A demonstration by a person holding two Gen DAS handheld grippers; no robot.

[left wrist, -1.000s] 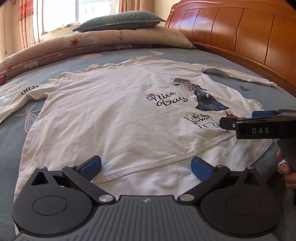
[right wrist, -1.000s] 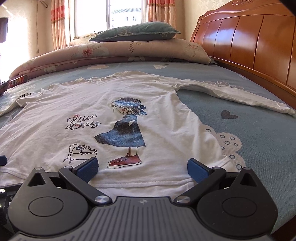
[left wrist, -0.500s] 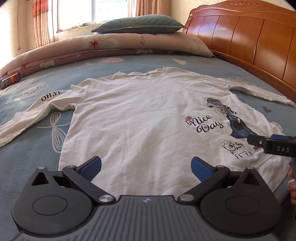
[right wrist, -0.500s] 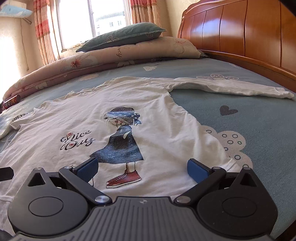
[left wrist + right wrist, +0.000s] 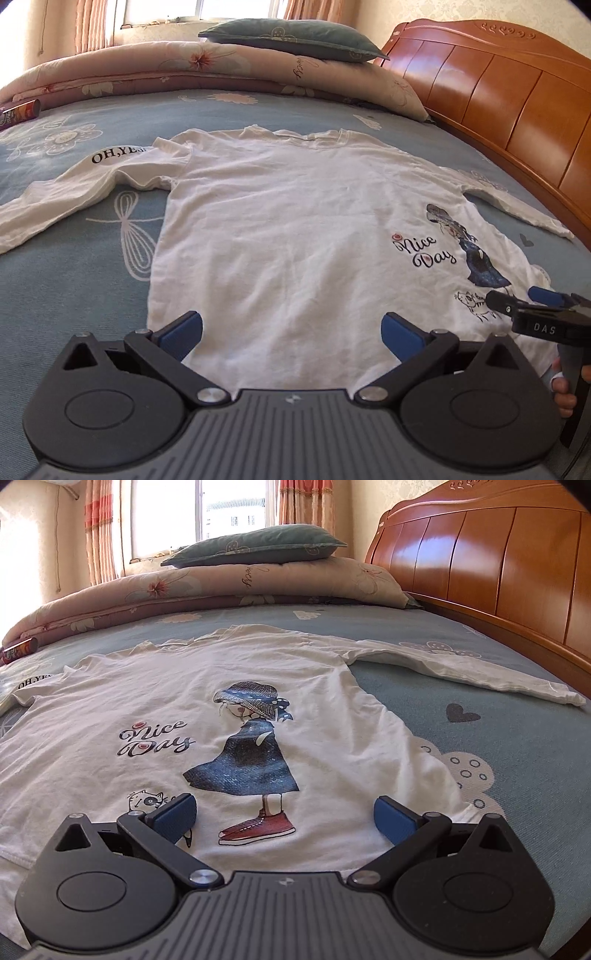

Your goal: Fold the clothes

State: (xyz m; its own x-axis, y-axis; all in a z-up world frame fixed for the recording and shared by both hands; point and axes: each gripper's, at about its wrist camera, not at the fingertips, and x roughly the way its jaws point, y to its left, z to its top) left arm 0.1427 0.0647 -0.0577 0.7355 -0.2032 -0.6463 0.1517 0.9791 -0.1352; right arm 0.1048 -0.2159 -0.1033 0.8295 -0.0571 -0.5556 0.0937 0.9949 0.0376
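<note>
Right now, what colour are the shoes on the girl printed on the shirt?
Red with white soles, on the white shirt; clearest in the right wrist view.

Sunlit window [image 5: 221, 513], striped curtains [image 5: 99, 531], wooden headboard [image 5: 491, 565], blue patterned bedsheet [image 5: 517, 746], rolled quilt [image 5: 229, 587], pillow [image 5: 258, 546].

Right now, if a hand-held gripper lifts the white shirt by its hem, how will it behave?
The white shirt is probably floppy: it lies flat with soft wrinkles. Its long sleeve would likely trail and drag across the bedsheet. It looks thin, so probably light.
</note>
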